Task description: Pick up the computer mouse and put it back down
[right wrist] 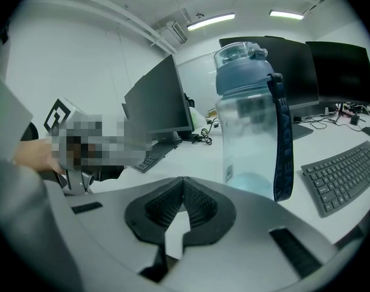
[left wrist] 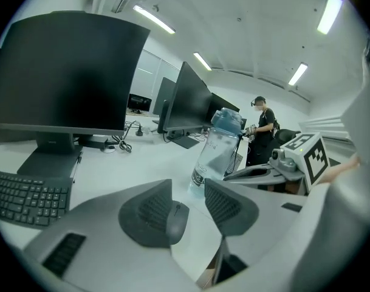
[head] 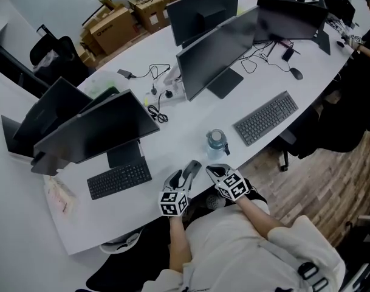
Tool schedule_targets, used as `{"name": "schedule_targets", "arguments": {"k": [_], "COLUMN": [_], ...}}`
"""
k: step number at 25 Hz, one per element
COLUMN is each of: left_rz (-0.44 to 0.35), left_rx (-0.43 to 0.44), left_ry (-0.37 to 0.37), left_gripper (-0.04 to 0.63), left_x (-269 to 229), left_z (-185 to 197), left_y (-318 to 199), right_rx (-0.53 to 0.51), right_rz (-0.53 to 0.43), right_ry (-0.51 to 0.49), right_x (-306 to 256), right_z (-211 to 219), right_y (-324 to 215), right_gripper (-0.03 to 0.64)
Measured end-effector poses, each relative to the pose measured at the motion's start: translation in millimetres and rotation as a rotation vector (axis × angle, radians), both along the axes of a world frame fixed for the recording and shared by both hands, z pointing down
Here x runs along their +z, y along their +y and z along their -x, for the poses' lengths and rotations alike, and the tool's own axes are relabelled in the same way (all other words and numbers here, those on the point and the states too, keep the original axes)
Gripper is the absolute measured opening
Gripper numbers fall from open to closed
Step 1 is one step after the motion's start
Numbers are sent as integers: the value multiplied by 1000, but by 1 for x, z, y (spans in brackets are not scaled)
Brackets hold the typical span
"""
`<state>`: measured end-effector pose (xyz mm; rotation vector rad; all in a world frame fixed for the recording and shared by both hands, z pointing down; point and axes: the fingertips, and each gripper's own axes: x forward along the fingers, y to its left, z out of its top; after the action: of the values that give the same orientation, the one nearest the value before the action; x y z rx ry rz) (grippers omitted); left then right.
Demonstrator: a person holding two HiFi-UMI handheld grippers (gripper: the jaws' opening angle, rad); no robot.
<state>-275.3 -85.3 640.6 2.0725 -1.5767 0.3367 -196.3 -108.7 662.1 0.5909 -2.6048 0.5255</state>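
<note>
The computer mouse (left wrist: 177,221) sits between the left gripper's (left wrist: 188,193) parted jaws, against the nine o'clock pad with a gap to the other. A water bottle (left wrist: 219,146) stands at one o'clock beyond. The right gripper's (right wrist: 182,184) jaws are pressed together, empty.

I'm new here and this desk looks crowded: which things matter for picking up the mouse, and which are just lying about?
In the job: computer mouse, between the open jaws of the left gripper.

Lying about: water bottle, grey keyboard, black keyboard, monitors, cables, cardboard boxes; right gripper, shut and empty.
</note>
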Motion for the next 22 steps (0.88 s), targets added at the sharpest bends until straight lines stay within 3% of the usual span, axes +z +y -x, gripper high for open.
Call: {"name": "schedule_targets", "arguments": {"k": [10, 22], "left_rz": [-1, -7], "left_rx": [-23, 1], "left_ry": [10, 28], "left_gripper": [23, 23], "left_x": [0, -1], "left_z": [5, 4], "left_y": [-2, 2], "right_rx": [6, -17], "right_rz": [8, 9], "right_ry": [2, 0], "right_x": [1, 1], "right_z": [-1, 6], "right_y": [-4, -1], "right_gripper": [6, 6]}}
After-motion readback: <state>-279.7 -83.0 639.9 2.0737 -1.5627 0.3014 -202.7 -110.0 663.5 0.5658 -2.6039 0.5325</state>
